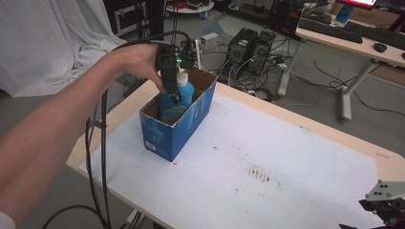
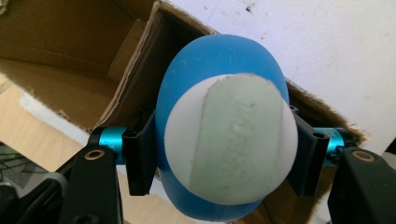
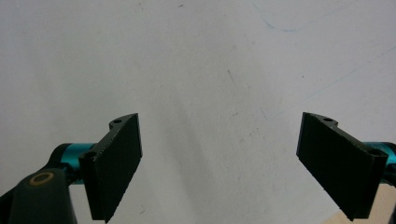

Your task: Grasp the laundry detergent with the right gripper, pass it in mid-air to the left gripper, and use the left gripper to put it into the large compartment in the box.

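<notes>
Bottle (image 1: 184,93) clamped in left claw (image 1: 174,98), partly lowered into blue box (image 1: 184,129) at far left of worktop (image 1: 286,157); release remains; right claw (image 3: 219,158) wide open, empty

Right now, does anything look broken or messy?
Yes. The blue box has a ragged, torn top edge where the bottle is going in. The white table cover has dark smudges near its middle. Nothing looks spilled, and the bottle stands upright in the left gripper.
</notes>
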Motion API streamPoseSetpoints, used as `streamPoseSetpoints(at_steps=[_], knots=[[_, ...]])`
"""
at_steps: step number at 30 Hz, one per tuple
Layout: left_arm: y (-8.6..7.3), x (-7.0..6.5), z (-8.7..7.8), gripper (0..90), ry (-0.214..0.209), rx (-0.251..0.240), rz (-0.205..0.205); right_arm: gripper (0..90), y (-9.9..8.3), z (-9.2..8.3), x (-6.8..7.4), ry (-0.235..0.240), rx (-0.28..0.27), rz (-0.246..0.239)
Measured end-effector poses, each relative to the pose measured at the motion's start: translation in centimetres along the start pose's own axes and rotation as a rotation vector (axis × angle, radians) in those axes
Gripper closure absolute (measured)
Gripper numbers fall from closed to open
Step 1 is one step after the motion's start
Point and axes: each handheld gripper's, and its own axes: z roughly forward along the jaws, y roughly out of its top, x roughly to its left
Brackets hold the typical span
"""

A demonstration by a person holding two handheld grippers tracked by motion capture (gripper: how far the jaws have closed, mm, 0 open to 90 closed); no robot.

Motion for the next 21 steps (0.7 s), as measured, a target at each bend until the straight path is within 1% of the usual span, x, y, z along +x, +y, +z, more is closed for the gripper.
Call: streamPoseSetpoints(at_steps=[1, 2, 4, 6, 9, 10, 11, 12, 14, 16, 19, 21], knots=[[-0.1, 0.1, 0.3, 37.9, -0.002, 0.003, 0.012, 13.6, 0.0, 0.1, 0.0, 0.002, 0.000, -0.003], [-0.2, 0.0, 0.5, 37.9, -0.004, 0.006, 0.012, 13.6, 0.0, 0.1, 0.0, 0.002, 0.002, -0.003], [-0.3, 0.1, 1.0, 37.9, -0.007, 0.009, 0.029, 13.6, 0.0, 0.1, 0.1, 0.002, 0.001, -0.006], [-0.3, 0.0, 1.4, 37.9, -0.005, 0.011, 0.051, 13.6, 0.0, 0.2, 0.1, 0.003, 0.004, -0.007], [-0.3, 0.0, 1.8, 37.9, -0.010, 0.033, 0.080, 13.6, -0.1, 0.3, 0.0, 0.003, 0.006, -0.007], [-0.3, 0.1, 2.0, 37.9, -0.010, 0.036, 0.093, 13.6, -0.1, 0.3, 0.0, 0.004, 0.006, -0.008], [-0.4, 0.1, 2.1, 37.9, -0.014, 0.033, 0.094, 13.6, -0.1, 0.4, 0.0, 0.005, 0.006, -0.009], [-0.4, 0.1, 2.2, 37.9, -0.014, 0.038, 0.112, 13.6, -0.1, 0.4, 0.0, 0.005, 0.007, -0.009], [-0.4, 0.1, 2.5, 37.9, -0.018, 0.050, 0.128, 13.6, -0.2, 0.4, 0.0, 0.004, 0.009, -0.007], [-0.4, 0.1, 2.8, 37.9, -0.018, 0.064, 0.143, 13.6, -0.2, 0.5, 0.0, 0.005, 0.010, -0.003], [-0.3, 0.1, 3.1, 37.9, -0.020, 0.067, 0.146, 13.6, -0.2, 0.7, 0.0, 0.007, 0.012, -0.006], [-0.2, 0.1, 3.3, 37.9, -0.019, 0.082, 0.152, 13.6, -0.1, 0.7, 0.0, 0.010, 0.011, -0.009]])
